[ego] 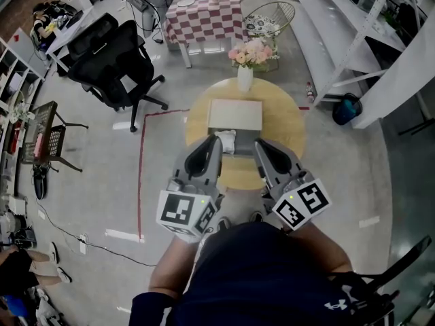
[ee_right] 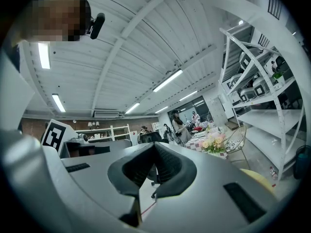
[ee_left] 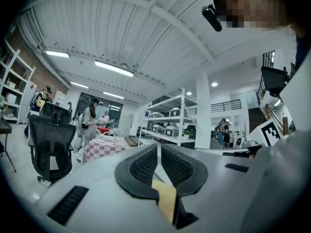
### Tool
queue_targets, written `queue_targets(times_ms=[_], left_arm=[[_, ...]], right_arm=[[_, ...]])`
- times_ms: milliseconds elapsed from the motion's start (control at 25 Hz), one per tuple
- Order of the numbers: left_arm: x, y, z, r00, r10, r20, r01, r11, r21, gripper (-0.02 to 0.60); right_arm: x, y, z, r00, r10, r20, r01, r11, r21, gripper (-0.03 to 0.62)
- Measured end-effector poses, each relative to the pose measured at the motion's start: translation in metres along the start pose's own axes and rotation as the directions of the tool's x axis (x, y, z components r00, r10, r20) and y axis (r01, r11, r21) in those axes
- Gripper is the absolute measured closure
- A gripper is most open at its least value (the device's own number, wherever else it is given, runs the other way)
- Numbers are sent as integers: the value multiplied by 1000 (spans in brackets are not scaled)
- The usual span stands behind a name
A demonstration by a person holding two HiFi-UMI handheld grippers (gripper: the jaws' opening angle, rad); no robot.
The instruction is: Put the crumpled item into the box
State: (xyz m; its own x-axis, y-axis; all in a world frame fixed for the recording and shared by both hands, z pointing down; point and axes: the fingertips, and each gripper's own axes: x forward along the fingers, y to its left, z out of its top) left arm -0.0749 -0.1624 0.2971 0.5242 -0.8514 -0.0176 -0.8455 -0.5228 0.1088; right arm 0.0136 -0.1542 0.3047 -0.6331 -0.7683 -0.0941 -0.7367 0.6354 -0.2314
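A white crumpled item point(ego: 227, 140) lies on the round wooden table point(ego: 285, 124), just in front of a flat white box point(ego: 234, 114). My left gripper point(ego: 215, 141) is held low at the table's near edge, its tip right beside the crumpled item on the left. My right gripper point(ego: 259, 145) is level with it, a little to the item's right. In the left gripper view the left gripper point(ee_left: 158, 149) has its jaws meeting with nothing between them. The right gripper point(ee_right: 154, 147) looks the same in its own view. Neither gripper view shows the item or the box.
A white vase of pink flowers point(ego: 246, 63) stands at the table's far edge behind the box. A black office chair point(ego: 115, 60) is to the left, a checkered table point(ego: 204, 15) further back, and white shelving point(ego: 353, 39) on the right. Red tape point(ego: 141, 182) marks the floor.
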Motion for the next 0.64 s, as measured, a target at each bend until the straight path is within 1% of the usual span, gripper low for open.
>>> queue_targets(times_ms=[640], left_arm=[[11, 2, 0, 1000, 12, -14, -12, 1000, 13, 545]], right_arm=[[4, -8, 4, 1000, 14, -8, -14, 1000, 8, 589]])
